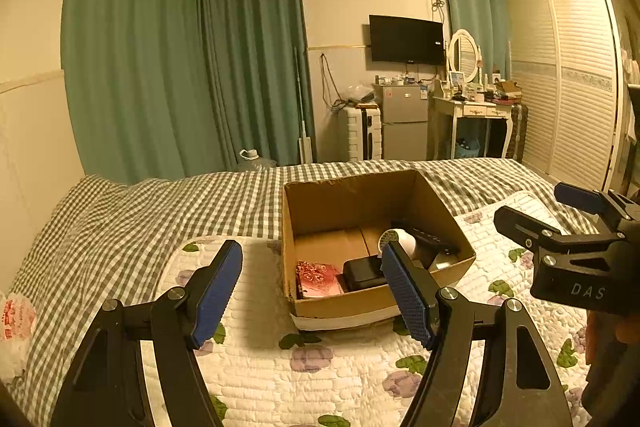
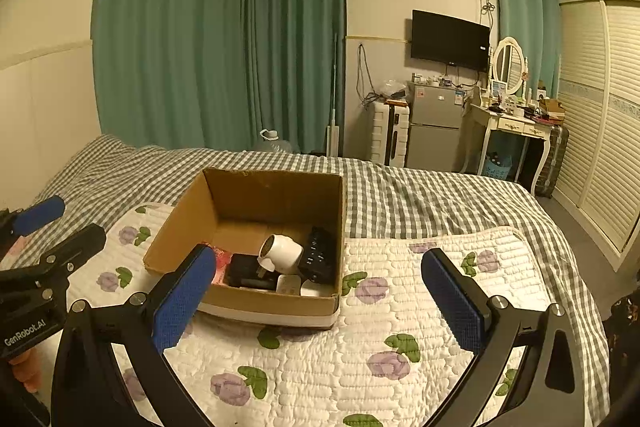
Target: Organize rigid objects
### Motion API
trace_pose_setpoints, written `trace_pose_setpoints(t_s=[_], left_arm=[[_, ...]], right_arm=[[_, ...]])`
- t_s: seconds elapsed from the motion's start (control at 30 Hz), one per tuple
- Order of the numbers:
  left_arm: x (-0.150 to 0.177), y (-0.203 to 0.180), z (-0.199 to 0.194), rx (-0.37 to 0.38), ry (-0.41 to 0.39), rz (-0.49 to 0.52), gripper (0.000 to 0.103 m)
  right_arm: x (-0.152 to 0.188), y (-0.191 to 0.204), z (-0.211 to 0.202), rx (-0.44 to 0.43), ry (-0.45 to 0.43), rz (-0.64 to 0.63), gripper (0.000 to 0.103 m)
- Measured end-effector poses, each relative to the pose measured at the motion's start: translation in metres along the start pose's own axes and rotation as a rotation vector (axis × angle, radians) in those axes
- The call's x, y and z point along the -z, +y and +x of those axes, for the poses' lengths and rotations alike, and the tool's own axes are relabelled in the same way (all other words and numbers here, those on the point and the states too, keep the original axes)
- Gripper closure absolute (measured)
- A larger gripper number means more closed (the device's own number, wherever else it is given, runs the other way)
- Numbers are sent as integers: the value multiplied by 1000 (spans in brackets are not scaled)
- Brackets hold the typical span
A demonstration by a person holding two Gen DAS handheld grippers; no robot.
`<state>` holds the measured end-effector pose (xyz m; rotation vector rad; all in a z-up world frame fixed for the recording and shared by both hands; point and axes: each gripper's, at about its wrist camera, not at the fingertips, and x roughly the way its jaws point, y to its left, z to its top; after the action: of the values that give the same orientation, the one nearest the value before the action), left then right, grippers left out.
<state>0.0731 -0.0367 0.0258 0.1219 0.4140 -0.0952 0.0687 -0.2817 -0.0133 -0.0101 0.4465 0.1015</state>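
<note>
An open cardboard box (image 1: 344, 195) (image 2: 276, 187) sits on the floral quilt on the bed. Inside lie a red patterned packet (image 1: 318, 277) (image 2: 222, 261), a black case (image 1: 362, 273) (image 2: 250, 273), a white cylindrical device (image 1: 402, 239) (image 2: 282, 253), a black remote (image 1: 430, 237) (image 2: 318, 253) and small white items (image 2: 298, 285). My left gripper (image 1: 314, 293) is open and empty, just in front of the box; it also shows in the right wrist view (image 2: 60, 223). My right gripper (image 2: 320, 301) is open and empty, near the box's front right corner; it shows in the left wrist view (image 1: 540, 211).
The floral quilt (image 2: 400, 327) lies over a grey checked bedspread (image 1: 160, 203). A red and white plastic bag (image 1: 16, 323) lies at the bed's left edge. Beyond the bed stand green curtains, a suitcase, a small fridge (image 1: 404, 123), a dressing table (image 1: 472, 111) and a wardrobe.
</note>
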Motion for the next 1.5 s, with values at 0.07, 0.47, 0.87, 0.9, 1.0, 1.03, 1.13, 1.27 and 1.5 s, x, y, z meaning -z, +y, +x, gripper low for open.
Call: trace_pose_setpoints(t_s=[0.07,0.47,0.87,0.9,1.0,1.03,1.13,1.27,1.5], left_arm=[[1,-1,2,0,0,6,28],[8,8,13,9,28,-6,28],[8,20,1,0,33,-28,28],[7,21,0,0,33,-32,28],[7,23,-3,-5,35,-41,28],[6,23,-3,-8,33,-40,28],[6,21,-3,-11,30,-40,28],[5,13,-2,-17,26,-24,28],[7,11,0,-19,26,-13,28]], right_arm=[[-1,-2,2,3,0,6,0],[1,0,15,1,16,11,0],[4,7,5,4,16,35,0],[4,7,3,6,12,34,0],[2,11,-2,9,1,3,0],[2,13,-4,9,-5,-9,0],[3,13,-7,5,-9,-17,0],[4,10,-5,0,-6,-11,0],[4,3,-3,-6,-6,9,0]])
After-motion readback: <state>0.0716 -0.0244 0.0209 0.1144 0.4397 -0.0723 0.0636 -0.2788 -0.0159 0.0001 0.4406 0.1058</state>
